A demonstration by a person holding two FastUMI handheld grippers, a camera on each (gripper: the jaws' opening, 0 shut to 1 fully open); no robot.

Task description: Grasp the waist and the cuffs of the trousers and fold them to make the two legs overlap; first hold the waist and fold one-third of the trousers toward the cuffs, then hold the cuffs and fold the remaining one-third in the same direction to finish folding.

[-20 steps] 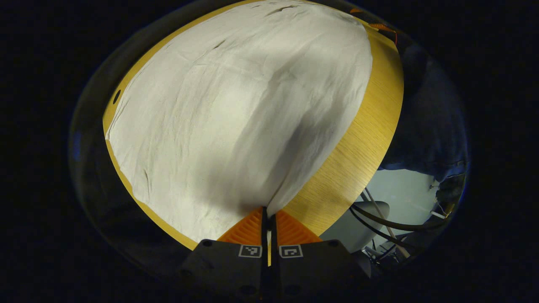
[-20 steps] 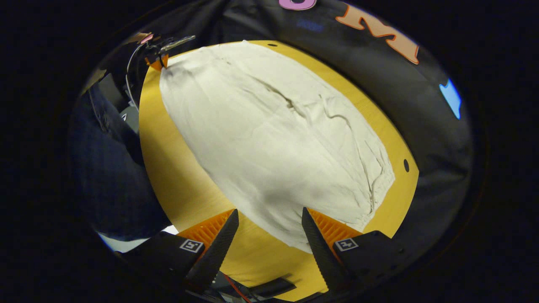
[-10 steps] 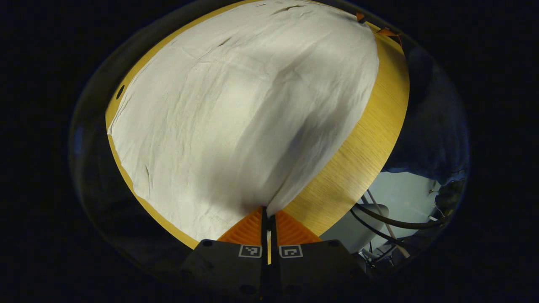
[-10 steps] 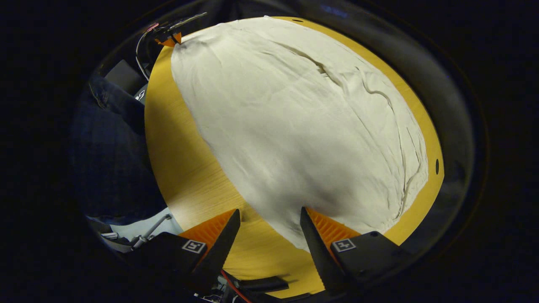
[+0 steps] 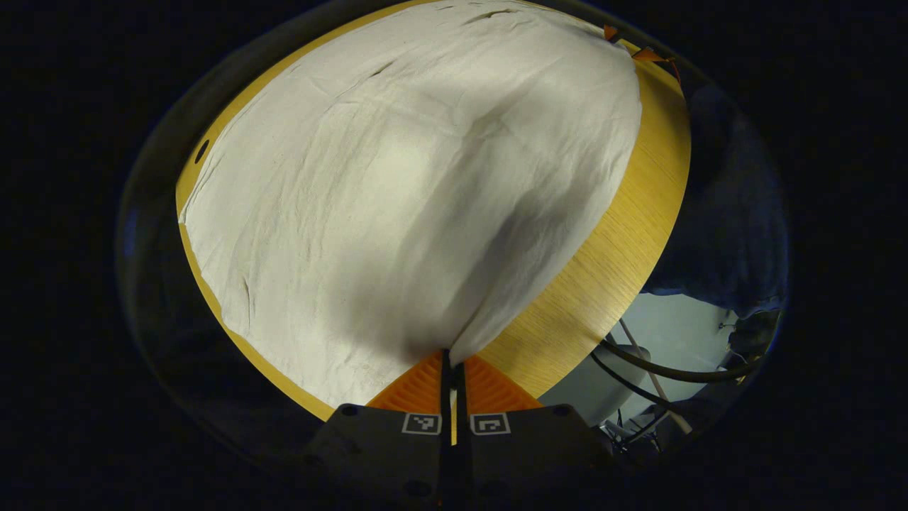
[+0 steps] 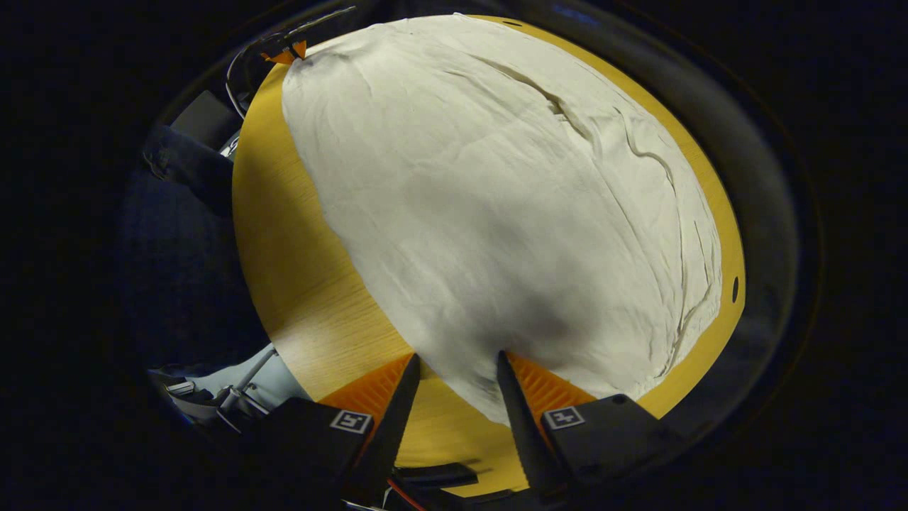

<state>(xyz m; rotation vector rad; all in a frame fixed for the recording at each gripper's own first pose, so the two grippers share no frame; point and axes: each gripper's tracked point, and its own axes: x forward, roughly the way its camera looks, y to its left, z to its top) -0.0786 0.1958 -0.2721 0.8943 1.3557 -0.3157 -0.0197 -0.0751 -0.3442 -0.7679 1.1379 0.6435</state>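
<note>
Trousers (image 5: pixel 397 191) lie spread flat on the table (image 5: pixel 603 262), covering most of the top, with bare wood along the near edge. Left gripper (image 5: pixel 452 362) is pressed together, pinching one corner of the cloth at the table edge; fabric rises in a small ridge from its tips. Right gripper (image 6: pixel 454 369) is spread, fingers straddling the opposite near corner of the cloth, low over the table, not yet clamped. In the right gripper view the left one sits at the far corner (image 6: pixel 287 53) of the same long edge. Can't tell which end is waist and which is cuffs; creases and a seam run along the far side. Step, as I judge it: first fold, legs over each other, with one end grasped and the other being lined up. Next move calls for the right fingers to close on that corner, catching all layers, then both lifting together and carrying the near edge over to the far edge evenly.
</note>
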